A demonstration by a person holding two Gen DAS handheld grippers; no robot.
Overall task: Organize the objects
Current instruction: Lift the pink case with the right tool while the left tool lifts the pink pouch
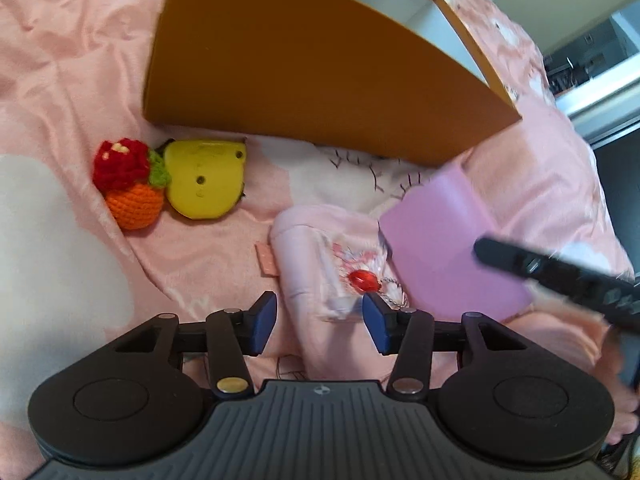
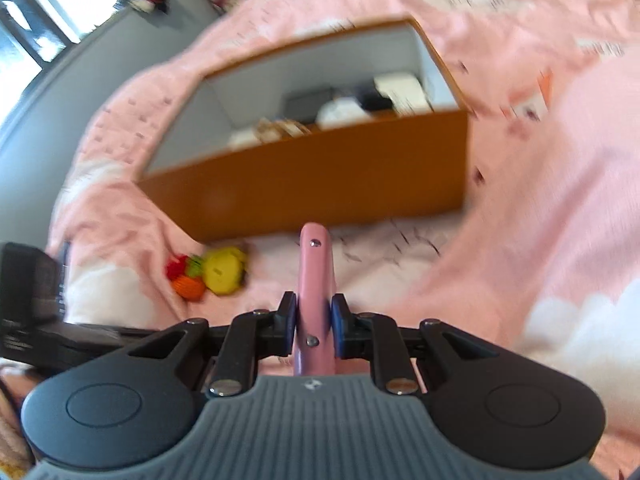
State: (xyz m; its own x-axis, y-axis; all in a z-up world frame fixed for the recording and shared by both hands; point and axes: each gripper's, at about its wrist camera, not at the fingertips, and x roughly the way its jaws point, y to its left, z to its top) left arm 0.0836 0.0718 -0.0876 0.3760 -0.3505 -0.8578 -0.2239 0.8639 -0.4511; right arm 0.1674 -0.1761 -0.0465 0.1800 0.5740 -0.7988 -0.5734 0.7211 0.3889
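The right tongs [image 2: 314,322] are clenched on a flat pink case [image 2: 315,280], held edge-on in front of the orange box [image 2: 320,184]. The left tongs [image 1: 320,324] gape, released, above a pink pouch [image 1: 316,256] on the bed [image 1: 80,80] near that box.

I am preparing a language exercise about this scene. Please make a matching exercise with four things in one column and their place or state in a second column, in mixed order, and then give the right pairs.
Things:
1. pink flat case
2. left hand-held gripper
3. crochet fruit
4. orange box

Places or states:
A. open, holding nothing
B. lies on the pink bedding beside the yellow toy
C. clamped in the right hand-held gripper
D. open on top, with several items inside

Pairs: 1-C, 2-A, 3-B, 4-D
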